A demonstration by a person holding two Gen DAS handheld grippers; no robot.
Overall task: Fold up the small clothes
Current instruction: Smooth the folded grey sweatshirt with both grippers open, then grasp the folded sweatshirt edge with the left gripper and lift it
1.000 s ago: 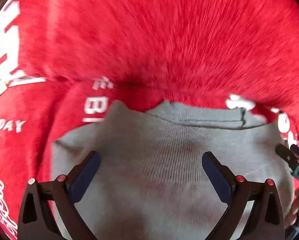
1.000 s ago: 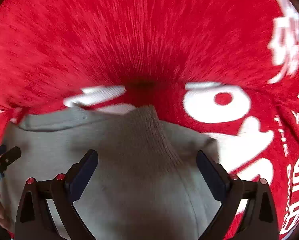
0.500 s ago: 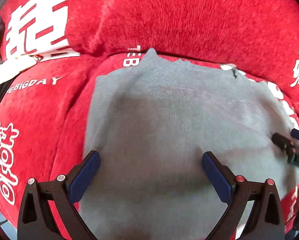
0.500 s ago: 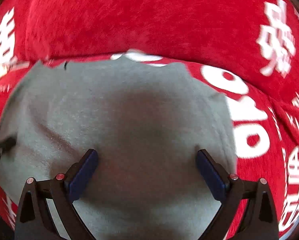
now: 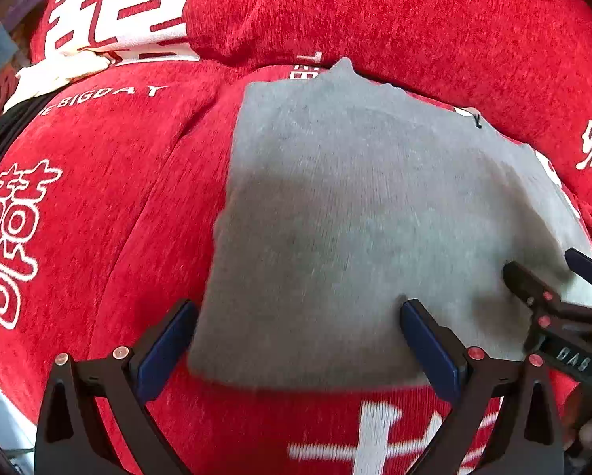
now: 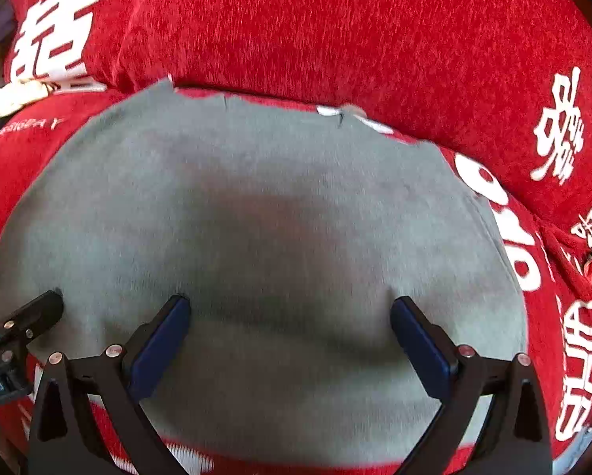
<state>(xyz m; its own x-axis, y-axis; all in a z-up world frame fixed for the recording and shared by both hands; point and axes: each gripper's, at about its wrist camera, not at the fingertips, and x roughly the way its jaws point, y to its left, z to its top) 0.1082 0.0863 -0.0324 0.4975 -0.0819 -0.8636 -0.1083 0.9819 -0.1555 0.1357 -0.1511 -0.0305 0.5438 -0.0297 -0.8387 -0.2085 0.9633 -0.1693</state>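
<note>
- Grey knit garment [image 5: 375,213], soft and fuzzy, lay folded into a rough rectangle on the seat of a red chenille sofa cover [image 5: 106,206] printed with white characters.
- Ragged far edge, with a small peak, sat against the plush red back cushion [image 5: 395,12].
- Left gripper [image 5: 298,342], blue pads on black arms, stood spread wide over the near left corner, clamping nothing.
- Right gripper [image 6: 290,338] likewise gaped wide above the cloth's near edge, empty.
</note>
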